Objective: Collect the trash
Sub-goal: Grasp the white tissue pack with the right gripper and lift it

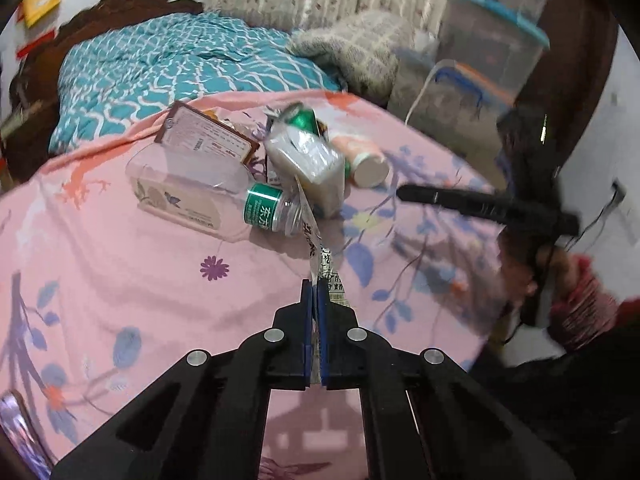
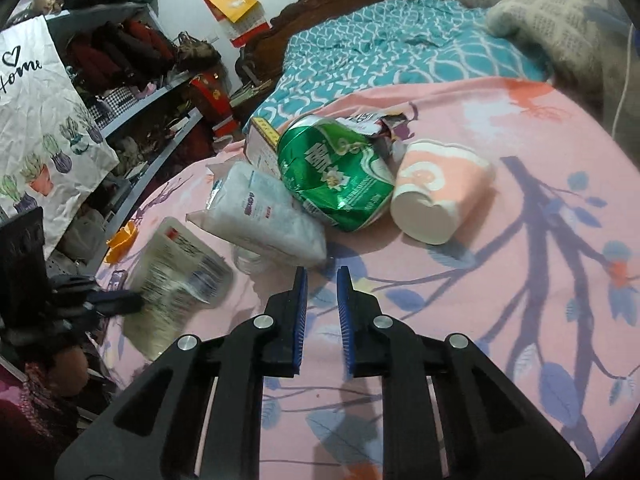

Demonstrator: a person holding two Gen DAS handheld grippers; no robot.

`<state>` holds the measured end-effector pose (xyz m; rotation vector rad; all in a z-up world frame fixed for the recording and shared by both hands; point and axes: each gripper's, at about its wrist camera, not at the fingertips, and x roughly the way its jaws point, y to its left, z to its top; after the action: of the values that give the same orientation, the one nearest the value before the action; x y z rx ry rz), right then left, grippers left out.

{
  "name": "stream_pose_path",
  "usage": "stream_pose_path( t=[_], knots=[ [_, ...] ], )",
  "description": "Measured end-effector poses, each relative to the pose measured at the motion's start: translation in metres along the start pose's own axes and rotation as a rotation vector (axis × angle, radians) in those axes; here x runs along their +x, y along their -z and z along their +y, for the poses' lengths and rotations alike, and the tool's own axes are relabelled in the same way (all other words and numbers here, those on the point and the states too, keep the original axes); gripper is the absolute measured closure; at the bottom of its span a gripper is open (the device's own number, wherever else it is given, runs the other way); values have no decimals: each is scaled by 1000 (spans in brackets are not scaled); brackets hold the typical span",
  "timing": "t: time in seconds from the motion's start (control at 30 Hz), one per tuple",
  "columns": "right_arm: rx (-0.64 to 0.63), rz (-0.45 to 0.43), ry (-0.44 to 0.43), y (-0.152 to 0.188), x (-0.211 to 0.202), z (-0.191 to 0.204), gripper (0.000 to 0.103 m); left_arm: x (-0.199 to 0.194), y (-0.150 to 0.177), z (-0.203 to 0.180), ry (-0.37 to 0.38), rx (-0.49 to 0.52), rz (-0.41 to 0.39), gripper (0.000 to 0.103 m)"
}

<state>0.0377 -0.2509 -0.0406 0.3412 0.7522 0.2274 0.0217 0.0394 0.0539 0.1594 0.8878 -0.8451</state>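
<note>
A pile of trash lies on the pink flowered bedsheet (image 1: 140, 280): a clear plastic bottle with a green label (image 1: 264, 208), a clear box (image 1: 180, 184), a white plastic packet (image 1: 308, 164), a green foil bag (image 2: 336, 176) and a pink paper cup (image 2: 436, 192). My left gripper (image 1: 316, 284) is shut on a flat printed wrapper (image 1: 316, 248), held edge-on above the sheet; it also shows blurred in the right wrist view (image 2: 176, 284). My right gripper (image 2: 322, 276) is open and empty, just in front of the white packet (image 2: 260, 212).
A teal quilt (image 1: 160, 64) and grey blanket (image 1: 360, 48) lie behind the pile. Stacked plastic bins (image 1: 488, 40) stand at the right. Shelves of clothes (image 2: 132, 64) and a white printed bag (image 2: 36, 120) stand at the left. An orange scrap (image 2: 120, 240) lies near the bed edge.
</note>
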Motion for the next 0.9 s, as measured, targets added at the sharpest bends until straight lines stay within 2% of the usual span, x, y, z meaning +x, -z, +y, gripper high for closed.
stream_pose_path(
  t=[0.03,0.1,0.13,0.17,0.4,0.5,0.53,0.57,0.6,0.63,0.77,0.83,0.9],
  knots=[
    [-6,1,2,1,1,0,79,-4,0,2,10,-19,-12,101],
    [-11,2,11,1,4,2,45,-13,-1,6,30,-63,-49,101],
    [-17,-19,19,1,3,5,20,-17,-1,8,38,-82,-68,101],
    [-30,-43,25,1,2,9,19,-20,-1,9,45,-94,-80,101],
    [-234,-49,59,-14,29,60,20,-41,-2,31,69,-191,-153,101],
    [-314,-55,116,-17,49,78,21,-47,0,35,69,-211,-170,101],
    [-326,-53,128,-19,56,80,24,-48,0,36,68,-213,-172,101],
    [-332,-48,134,-20,61,80,47,-50,0,36,67,-216,-177,101],
    [-336,-32,142,-21,67,80,59,-51,-1,36,68,-217,-179,101],
    [-325,-17,154,-21,68,78,60,-51,-1,35,68,-217,-181,101],
    [-220,-65,31,-20,27,62,64,-48,-9,25,89,-198,-179,101],
    [-142,-79,-66,-17,-1,45,64,-41,-16,14,115,-176,-168,101],
    [-50,-92,-118,-14,-21,20,64,-30,-27,0,138,-145,-154,101]
  ],
)
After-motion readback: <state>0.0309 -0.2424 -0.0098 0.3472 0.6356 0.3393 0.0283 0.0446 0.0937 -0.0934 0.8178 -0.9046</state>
